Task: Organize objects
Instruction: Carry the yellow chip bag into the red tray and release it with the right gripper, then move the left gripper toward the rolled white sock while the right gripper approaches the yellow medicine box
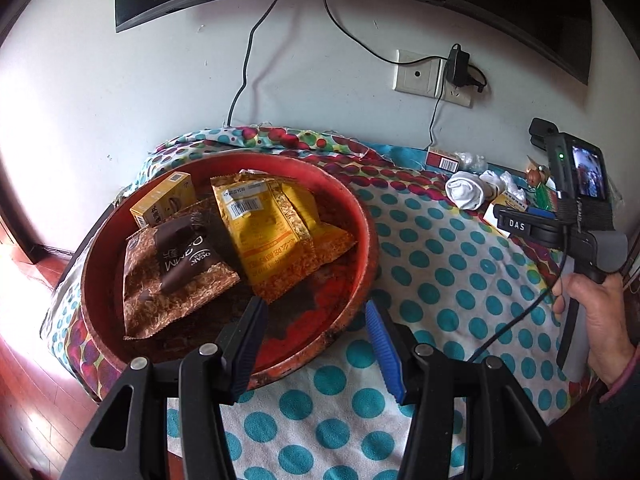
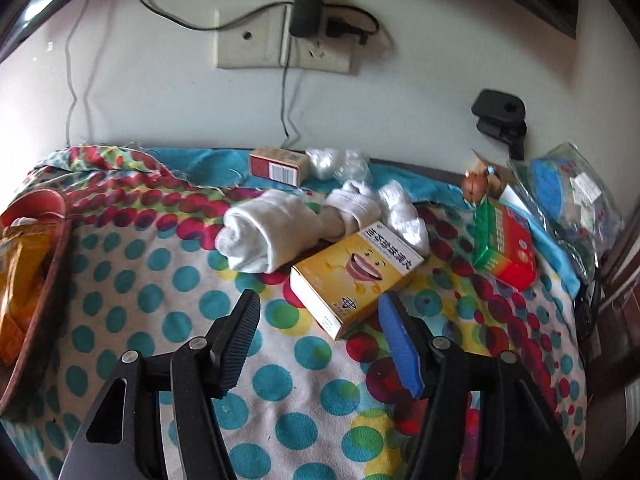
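A round red tray (image 1: 362, 216) sits on the dotted cloth and holds yellow snack packets (image 1: 264, 220), a brown packet (image 1: 176, 272) and a small yellow box (image 1: 164, 196). My left gripper (image 1: 316, 312) hangs open over the tray's near rim, nothing between its fingers. In the right wrist view, my right gripper (image 2: 316, 308) stands open just short of a yellow box with a smiling mouth (image 2: 356, 272), apart from it. Behind that box lie rolled white socks (image 2: 260, 236). A red-green box (image 2: 504, 248) and a red box (image 2: 276, 166) lie further back.
The dotted cloth (image 2: 168, 280) covers a small table against a white wall with a socket (image 2: 280, 36) and cables. A plastic bag (image 2: 568, 192) and a small figurine (image 2: 474, 186) crowd the right edge. A hand (image 1: 596, 320) holds the right tool beside the tray.
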`<state>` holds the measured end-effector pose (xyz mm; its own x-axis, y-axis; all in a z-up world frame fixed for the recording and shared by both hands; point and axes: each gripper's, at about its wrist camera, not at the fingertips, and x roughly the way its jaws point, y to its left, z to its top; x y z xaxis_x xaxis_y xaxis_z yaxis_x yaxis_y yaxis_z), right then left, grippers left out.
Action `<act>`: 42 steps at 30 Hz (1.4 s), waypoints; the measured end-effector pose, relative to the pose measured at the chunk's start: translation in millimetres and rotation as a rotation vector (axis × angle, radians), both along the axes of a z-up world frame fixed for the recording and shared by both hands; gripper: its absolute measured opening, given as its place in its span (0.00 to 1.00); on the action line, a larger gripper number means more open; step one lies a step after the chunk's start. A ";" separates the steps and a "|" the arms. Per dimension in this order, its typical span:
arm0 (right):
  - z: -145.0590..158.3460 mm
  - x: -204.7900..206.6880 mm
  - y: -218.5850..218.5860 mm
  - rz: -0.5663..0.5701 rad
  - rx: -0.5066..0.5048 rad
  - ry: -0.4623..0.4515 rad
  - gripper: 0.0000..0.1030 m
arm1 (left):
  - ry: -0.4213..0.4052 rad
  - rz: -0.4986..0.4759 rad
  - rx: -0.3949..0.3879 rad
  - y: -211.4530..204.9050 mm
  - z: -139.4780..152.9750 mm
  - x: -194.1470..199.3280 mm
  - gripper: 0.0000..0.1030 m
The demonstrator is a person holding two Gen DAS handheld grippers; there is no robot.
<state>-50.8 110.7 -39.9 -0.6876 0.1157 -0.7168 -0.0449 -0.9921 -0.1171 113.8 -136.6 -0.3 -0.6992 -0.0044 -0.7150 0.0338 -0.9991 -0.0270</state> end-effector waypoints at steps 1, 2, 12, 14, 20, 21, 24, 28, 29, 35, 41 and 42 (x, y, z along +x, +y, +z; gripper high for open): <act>-1.9 -2.9 0.7 -0.012 -0.004 -0.003 0.58 | -0.004 -0.005 0.000 0.5 -0.9 0.0 0.51; -3.7 -4.8 0.9 -0.020 -0.006 -0.007 0.58 | -0.006 -0.007 0.000 0.4 -1.2 0.2 0.51; -9.9 -32.1 4.1 -0.109 -0.031 -0.008 0.65 | -0.012 -0.010 0.008 0.8 -0.8 -10.2 0.51; -10.7 -35.5 2.9 -0.108 -0.017 -0.005 0.66 | -0.010 -0.019 0.001 4.3 1.3 -15.0 0.51; -16.1 -39.0 1.8 -0.076 0.088 -0.006 0.62 | 0.004 -0.060 -0.031 23.7 9.0 -41.9 0.51; -16.7 -38.7 4.0 -0.073 0.098 -0.005 0.62 | 0.003 -0.068 -0.026 28.3 10.5 -48.6 0.51; -17.8 -37.4 11.0 -0.066 0.129 -0.005 0.62 | -0.006 -0.107 -0.015 44.0 13.3 -70.6 0.51; -15.7 -33.6 35.7 -0.084 0.112 -0.002 0.62 | -0.013 -0.180 0.004 68.2 15.6 -99.7 0.51; -14.8 -32.3 42.0 -0.085 0.107 0.002 0.62 | -0.009 -0.214 0.019 76.3 14.7 -109.3 0.51; -12.7 -29.7 77.2 -0.057 0.058 0.017 0.65 | -0.024 -0.363 0.097 114.9 -2.7 -156.0 0.51; -16.2 -29.7 108.5 -0.012 -0.072 -0.012 0.77 | -0.037 -0.494 0.079 157.8 -29.0 -183.6 0.51; -19.1 -31.6 111.6 -0.014 -0.087 -0.034 0.77 | -0.050 -0.527 0.080 164.6 -32.5 -186.3 0.51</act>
<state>-82.4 222.3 -58.9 -0.6617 0.0615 -0.7473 -0.0567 -0.9979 -0.0319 -72.5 28.0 -32.7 -0.5572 0.3938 -0.7311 -0.4684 -0.8760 -0.1148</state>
